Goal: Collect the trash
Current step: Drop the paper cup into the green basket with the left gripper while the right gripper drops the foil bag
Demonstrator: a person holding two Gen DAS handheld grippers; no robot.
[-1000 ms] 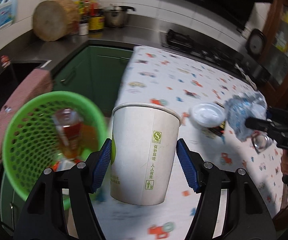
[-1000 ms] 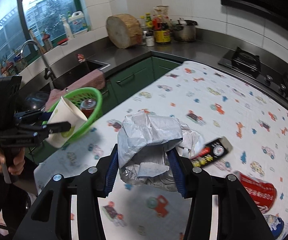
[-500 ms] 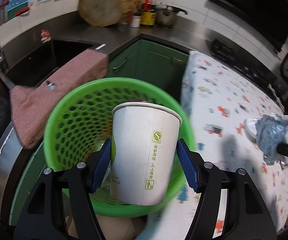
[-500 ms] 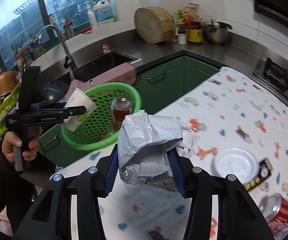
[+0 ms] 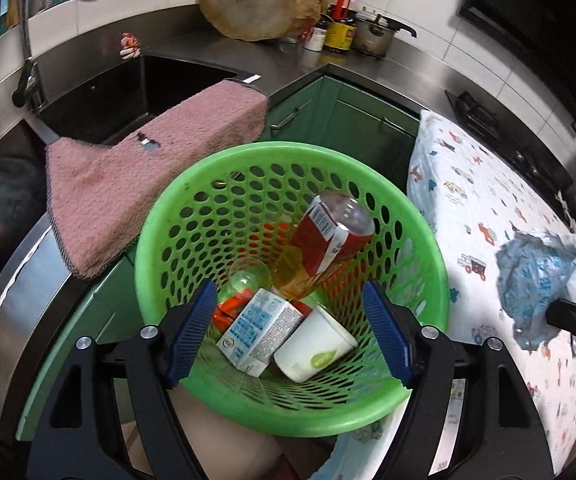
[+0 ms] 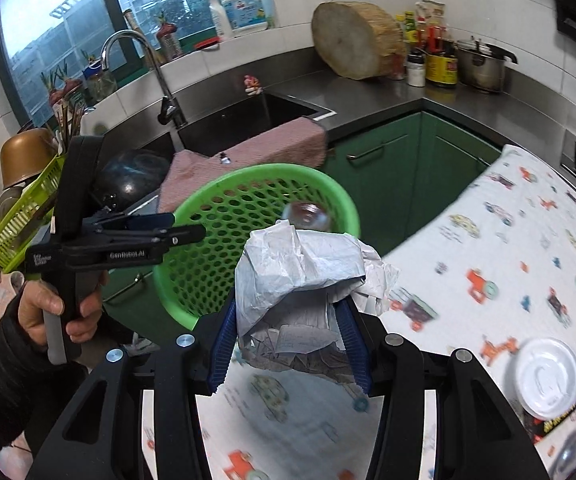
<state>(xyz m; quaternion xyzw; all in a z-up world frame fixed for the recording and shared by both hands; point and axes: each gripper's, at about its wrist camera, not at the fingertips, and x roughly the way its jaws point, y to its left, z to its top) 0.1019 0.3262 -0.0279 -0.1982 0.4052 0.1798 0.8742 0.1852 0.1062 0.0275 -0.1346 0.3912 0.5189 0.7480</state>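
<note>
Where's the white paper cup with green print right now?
In the left wrist view the white paper cup lies on its side at the bottom of the green perforated plastic basket, touching the blue-and-white carton, below the opening left gripper.

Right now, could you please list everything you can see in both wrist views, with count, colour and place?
basket: one, green, off the table's edge
paper cup: one, white, lying in basket
carton: one, white and blue, in basket beside cup
bottle: one, red label, leaning in basket
crumpled paper: one wad, grey-white, in right gripper
lid: one, white, on tablecloth
tablecloth: one, white with cartoon prints, on table
towel: one, pink, over sink edge
chopping block: one, wooden, on counter
pot: one, steel, counter corner
left gripper: black, blue pads, opening over basket, nothing between
right gripper: clamped on paper
hand: one, on left gripper's handle
</note>
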